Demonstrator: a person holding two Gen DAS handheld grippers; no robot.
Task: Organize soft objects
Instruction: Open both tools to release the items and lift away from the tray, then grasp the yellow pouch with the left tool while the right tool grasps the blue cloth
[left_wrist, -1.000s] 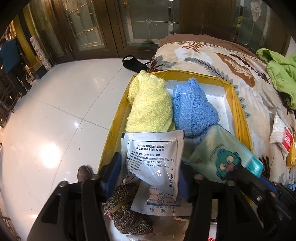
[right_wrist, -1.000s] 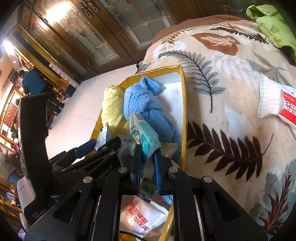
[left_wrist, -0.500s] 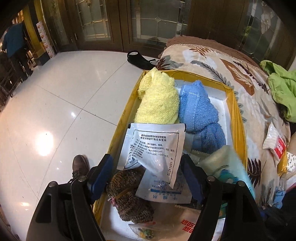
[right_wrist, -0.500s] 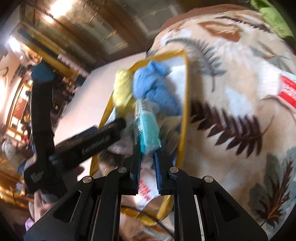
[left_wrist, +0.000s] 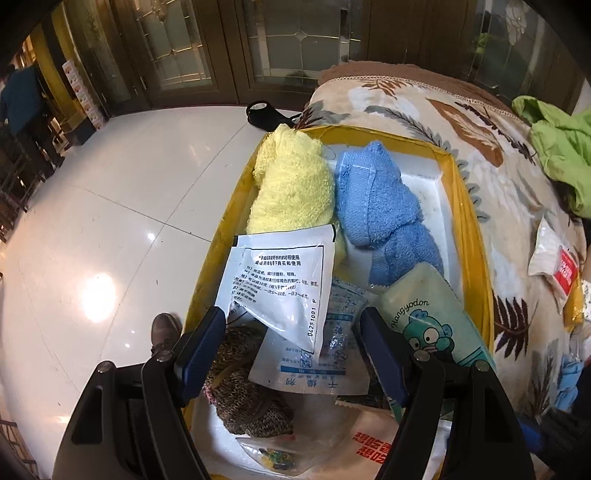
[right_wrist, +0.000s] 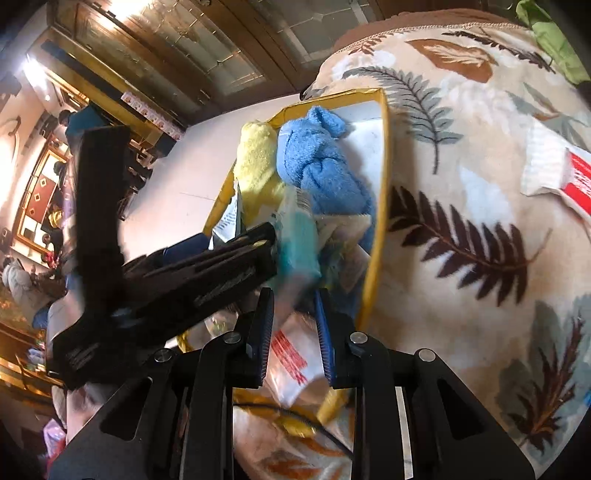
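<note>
A yellow-rimmed tray (left_wrist: 468, 236) on the bed holds a yellow towel (left_wrist: 291, 188), a blue towel (left_wrist: 376, 210), white sachets (left_wrist: 288, 280), a knitted pouch (left_wrist: 243, 398) and a teal tissue pack (left_wrist: 428, 317). My left gripper (left_wrist: 291, 343) is open over the sachets, holding nothing. In the right wrist view the tray (right_wrist: 380, 192) shows with the tissue pack (right_wrist: 299, 240) lying in it just ahead of my right gripper (right_wrist: 293, 325), whose jaws stand apart and off the pack. The left gripper's body (right_wrist: 166, 273) crosses that view.
A leaf-patterned blanket (right_wrist: 461, 221) covers the bed. A white and red packet (right_wrist: 554, 173) lies on it to the right, a green garment (left_wrist: 561, 147) further back. White tiled floor (left_wrist: 110, 221) lies left of the tray, with a black object (left_wrist: 264, 114) near the bed corner.
My right gripper carried the tissue pack down into the tray, opened and let it go, then drew back. My left gripper rose slightly and stayed open.
</note>
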